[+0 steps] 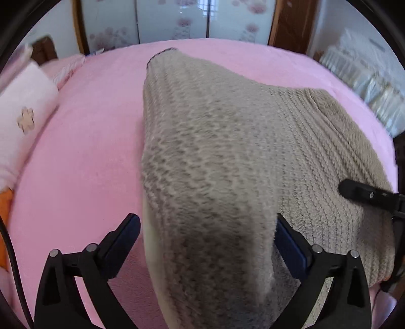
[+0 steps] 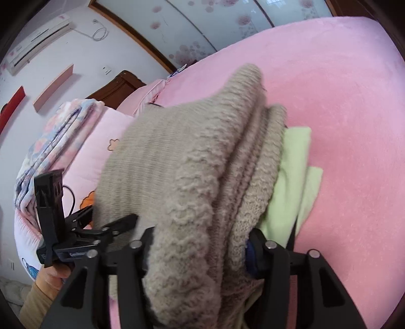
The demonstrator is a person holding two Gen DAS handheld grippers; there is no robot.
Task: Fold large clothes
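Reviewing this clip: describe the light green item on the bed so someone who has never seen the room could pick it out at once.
Start from the pink bed cover filling the right wrist view. On it lies a folded beige knitted sweater, and the green cloth sticks out from under the sweater's right edge. It is the only pale green, smooth fabric there; the sweater is beige and ribbed, the cover pink.

Bright, even daylight, soft faint shadows, strong fisheye curvature with black corners, motion blur on the knitted sweater [image 1: 210, 157] and at the rims, pale glare on the glossy wardrobe doors [image 1: 172, 20]
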